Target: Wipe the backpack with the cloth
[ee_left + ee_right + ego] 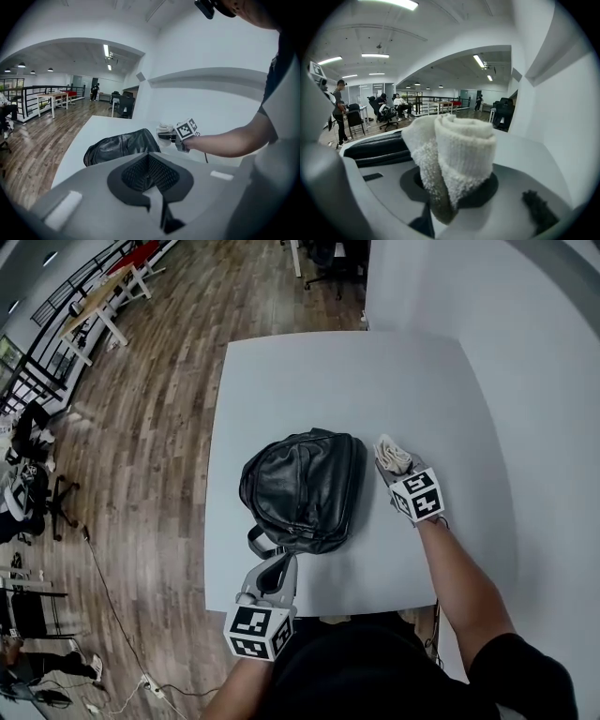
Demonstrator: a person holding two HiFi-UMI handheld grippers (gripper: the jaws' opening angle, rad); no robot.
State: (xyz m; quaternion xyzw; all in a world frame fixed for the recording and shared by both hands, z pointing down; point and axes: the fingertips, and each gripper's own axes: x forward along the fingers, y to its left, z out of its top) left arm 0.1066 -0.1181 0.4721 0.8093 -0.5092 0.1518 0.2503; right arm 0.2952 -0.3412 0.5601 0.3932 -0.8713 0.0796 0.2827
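A black leather backpack (302, 488) lies flat on the white table (375, 381); it also shows in the left gripper view (119, 145) and the right gripper view (375, 147). My right gripper (395, 466) hovers just right of the bag, shut on a rolled cream cloth (393, 454). The cloth (454, 154) fills the right gripper view and stands up between the jaws. My left gripper (274, 568) is at the table's near edge, just short of the bag's strap (256, 543). Its jaws stand together with nothing between them.
A white wall (534, 381) runs along the table's right side. Wooden floor (159, 427) lies to the left, with office chairs (37, 493) and desks (103, 306) farther off. People sit in the distance (389, 110).
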